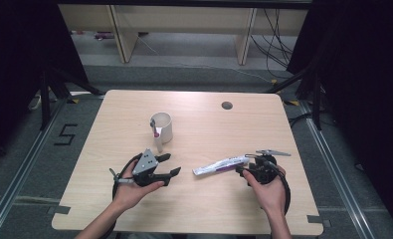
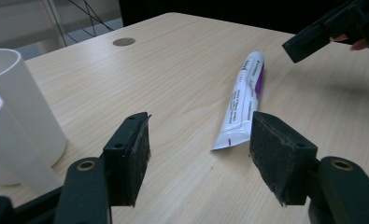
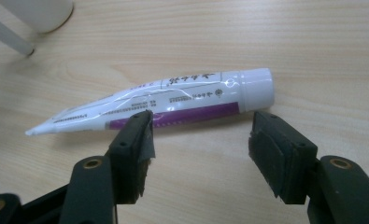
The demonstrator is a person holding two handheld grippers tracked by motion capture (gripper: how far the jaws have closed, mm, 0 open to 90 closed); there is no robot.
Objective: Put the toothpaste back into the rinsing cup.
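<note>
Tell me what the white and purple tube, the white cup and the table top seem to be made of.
White and purple tube: likely soft glossy plastic; it shows creases, highlights and a flattened crimped tail.
White cup: smooth and matte, plastic or ceramic; the look leaves it open.
Table top: pale wood-grain surface, probably laminate, given its even printed-looking grain and flat sheen.

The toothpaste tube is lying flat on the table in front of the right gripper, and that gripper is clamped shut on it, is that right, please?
Not quite. The toothpaste tube does lie flat on the table in front of the right gripper, but that gripper is open, its jaws standing apart short of the tube without pressing on it. The right gripper view shows this.
</note>
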